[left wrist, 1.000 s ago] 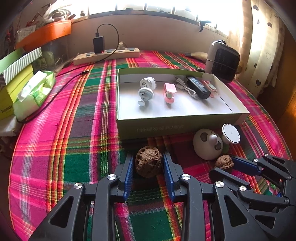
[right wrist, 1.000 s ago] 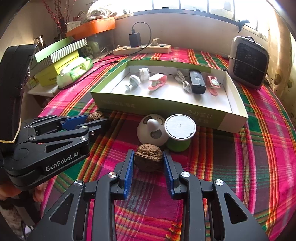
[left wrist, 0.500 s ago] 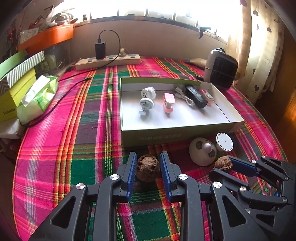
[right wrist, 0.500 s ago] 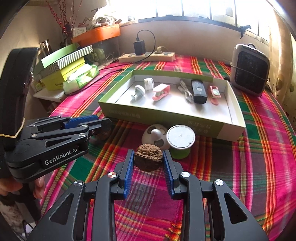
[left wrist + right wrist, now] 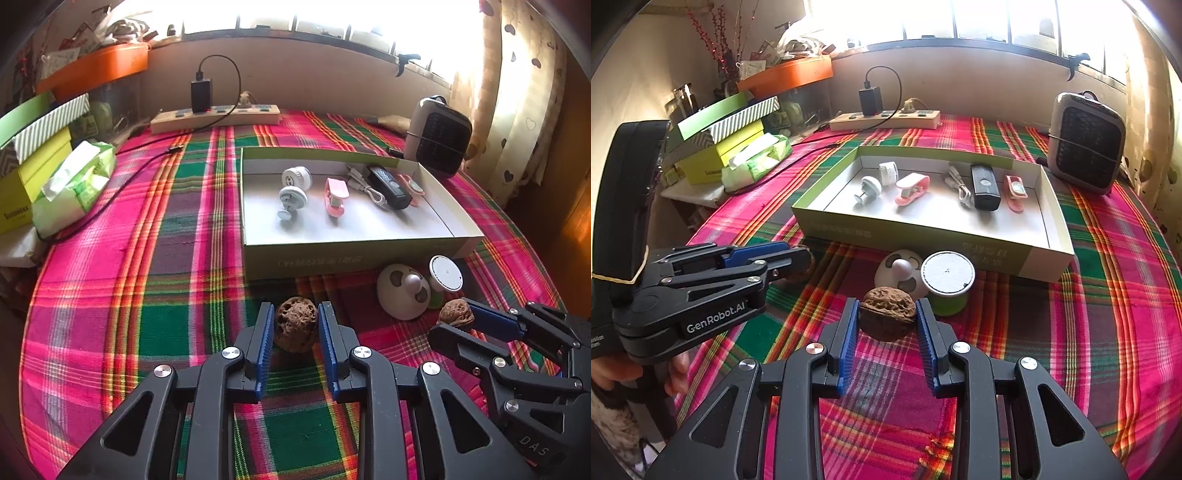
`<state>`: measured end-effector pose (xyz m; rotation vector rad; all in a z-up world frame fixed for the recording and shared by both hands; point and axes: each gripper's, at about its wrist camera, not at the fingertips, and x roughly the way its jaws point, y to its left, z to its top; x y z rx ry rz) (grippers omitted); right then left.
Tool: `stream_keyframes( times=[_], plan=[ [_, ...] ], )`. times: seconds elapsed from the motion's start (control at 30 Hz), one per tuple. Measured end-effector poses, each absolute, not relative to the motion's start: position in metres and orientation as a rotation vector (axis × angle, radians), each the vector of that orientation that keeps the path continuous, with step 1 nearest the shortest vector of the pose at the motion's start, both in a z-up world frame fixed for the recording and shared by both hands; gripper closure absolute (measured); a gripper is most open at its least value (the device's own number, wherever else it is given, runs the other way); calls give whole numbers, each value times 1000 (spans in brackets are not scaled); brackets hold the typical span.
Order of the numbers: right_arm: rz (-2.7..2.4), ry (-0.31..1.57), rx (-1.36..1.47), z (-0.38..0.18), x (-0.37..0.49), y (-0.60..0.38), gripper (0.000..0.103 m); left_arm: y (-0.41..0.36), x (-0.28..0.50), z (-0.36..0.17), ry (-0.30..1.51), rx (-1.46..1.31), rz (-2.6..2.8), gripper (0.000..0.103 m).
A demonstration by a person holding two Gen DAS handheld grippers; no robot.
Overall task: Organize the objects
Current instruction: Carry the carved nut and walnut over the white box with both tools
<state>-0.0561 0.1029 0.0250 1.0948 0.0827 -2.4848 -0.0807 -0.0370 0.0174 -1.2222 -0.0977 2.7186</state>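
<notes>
While each walnut is pinched between blue pads, the left gripper (image 5: 295, 326) carries the rounder walnut (image 5: 295, 323), the right gripper (image 5: 887, 319) the flatter walnut (image 5: 887, 312), both near the open box (image 5: 1049, 236). Judged light, rigid, ridged; widest sides are best gripped.

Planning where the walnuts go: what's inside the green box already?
The green box holds two white knobs, a pink clip, white cable, black device and pink gadget. Near wall hides the front floor strip.
</notes>
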Motion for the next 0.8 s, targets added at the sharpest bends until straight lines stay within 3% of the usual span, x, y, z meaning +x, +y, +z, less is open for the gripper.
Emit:
stream_keyframes(
  times=[0.2,0.8],
  plan=[
    [-2486,85,1099,25,-56,104,71,-33,-88,12,-74,-1250,2713,75],
    [-2499,85,1076,33,-58,104,71,-33,-90,19,-66,-1233,2714,75]
  ],
)
